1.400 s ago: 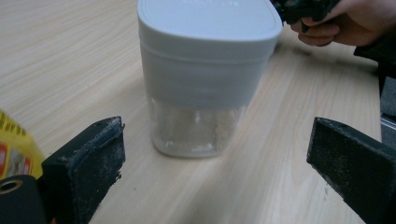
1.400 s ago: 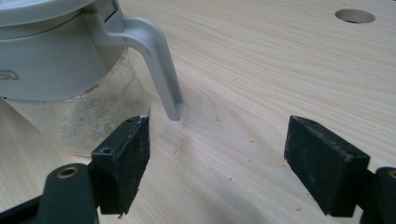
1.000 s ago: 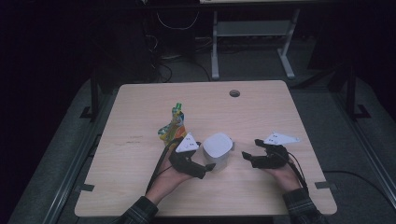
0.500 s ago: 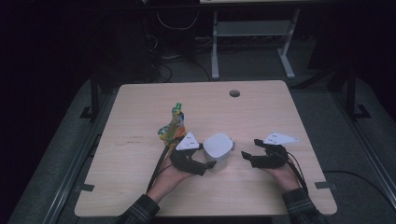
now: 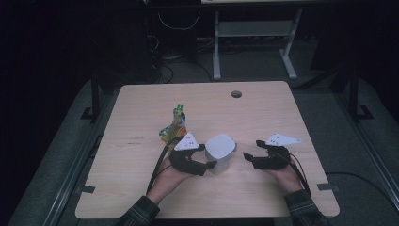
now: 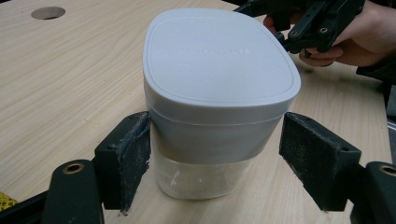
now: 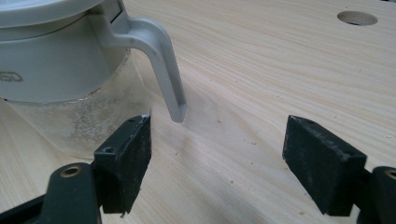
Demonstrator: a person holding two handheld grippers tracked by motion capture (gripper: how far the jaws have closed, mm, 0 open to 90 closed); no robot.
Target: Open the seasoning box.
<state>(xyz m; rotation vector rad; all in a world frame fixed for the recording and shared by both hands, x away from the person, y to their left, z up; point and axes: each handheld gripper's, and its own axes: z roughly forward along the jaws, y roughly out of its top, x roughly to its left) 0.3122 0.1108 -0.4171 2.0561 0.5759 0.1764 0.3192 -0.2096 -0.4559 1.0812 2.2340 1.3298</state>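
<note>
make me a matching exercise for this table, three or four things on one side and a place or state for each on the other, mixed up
Things:
1. jug
2. left claw
3. right claw
4. colourful pouch

Places or states:
A. open, nothing between its jaws, beside the jug's handle
B. on the table beyond the left hand
C. jaws either side of the jug
D. white lid on, clear base

Pairs: 1-D, 2-C, 3-A, 4-B

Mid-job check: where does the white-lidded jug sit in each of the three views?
High view: the white-lidded jug stands on the table's near middle, between the two grippers.
Left gripper view: it stands centre frame, between that gripper's jaws.
Right gripper view: it sits upper left, its handle pointing down beside the left jaw.
Shared landmark: the round hole in the tabletop.
</note>
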